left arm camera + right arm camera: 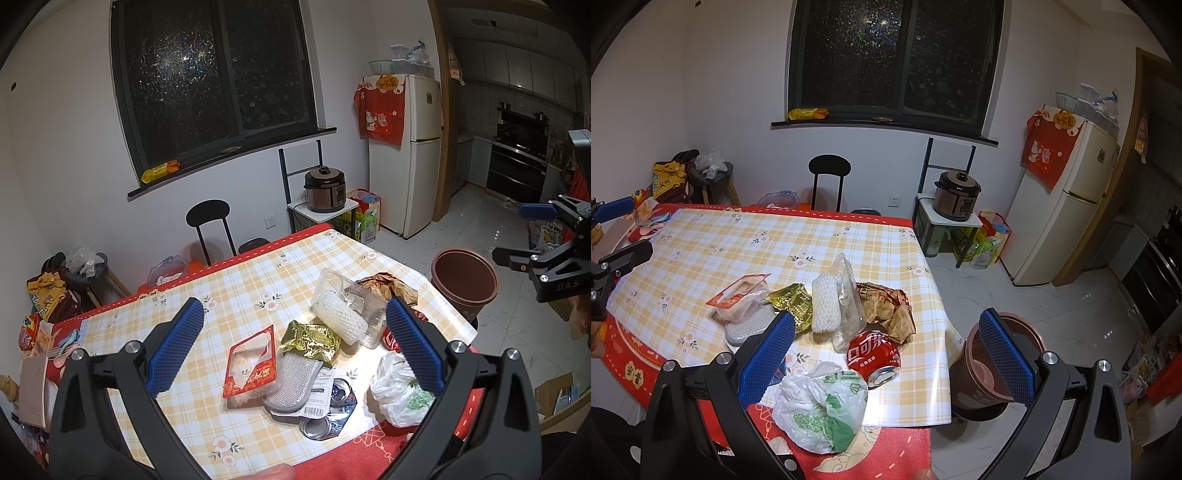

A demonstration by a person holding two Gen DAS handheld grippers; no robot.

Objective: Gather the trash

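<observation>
Hovering wide and empty, both claws flank trash crowding the table (701, 236) edge.

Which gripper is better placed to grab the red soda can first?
Probably the right gripper: open, with the red soda can lying between its fingers, beside the brown bin. The left gripper frames the wrappers instead.

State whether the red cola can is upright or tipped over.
Tipped: the red cola can lies on its side on the table, its opened top facing the camera.
</observation>
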